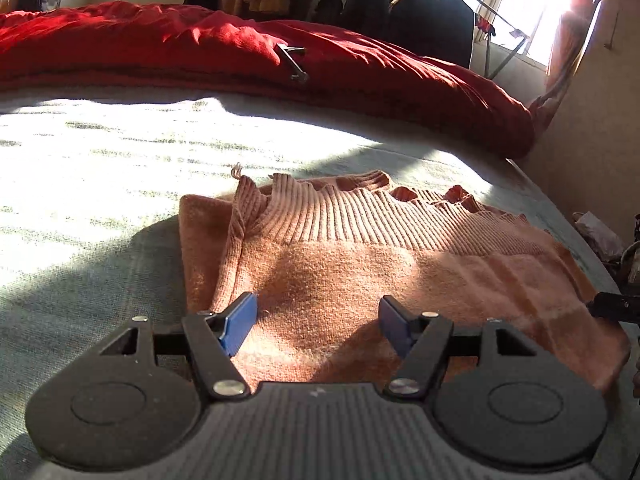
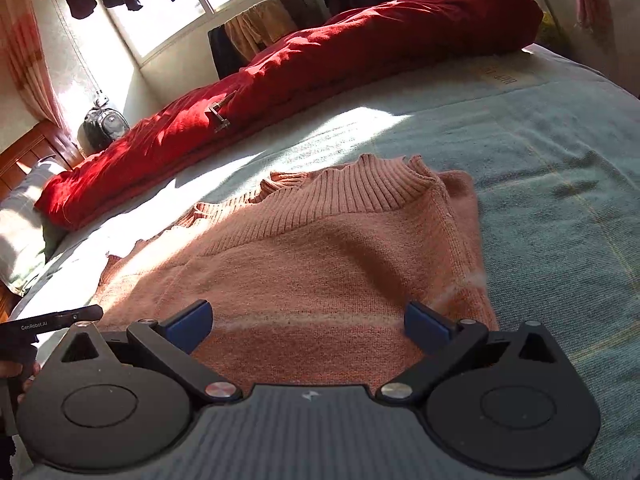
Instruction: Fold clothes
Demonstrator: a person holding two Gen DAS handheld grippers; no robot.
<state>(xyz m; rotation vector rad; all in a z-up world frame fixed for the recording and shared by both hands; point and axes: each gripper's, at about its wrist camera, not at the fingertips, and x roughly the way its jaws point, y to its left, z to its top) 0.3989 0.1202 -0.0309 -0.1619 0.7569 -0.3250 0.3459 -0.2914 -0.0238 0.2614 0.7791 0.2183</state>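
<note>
Sweater (image 1: 360,264): pink knit, lying flat on the bed cover (image 1: 100,184); ribbed band toward the red duvet (image 1: 240,52), one side turned in over the body.
Fold state: fits either a part-folded garment or one near its last fold; cannot settle which.
Handling (judged): soft, light, limp; sags if lifted by one point, fuzzy knit unlikely to slip.
Hold points (judged): two corners of the sweater's near edge, both layers pinched.
Left gripper (image 1: 316,320): jaws spread, over the sweater's near edge, holding nothing.
Right gripper (image 2: 308,324): jaws spread, likewise empty.
</note>
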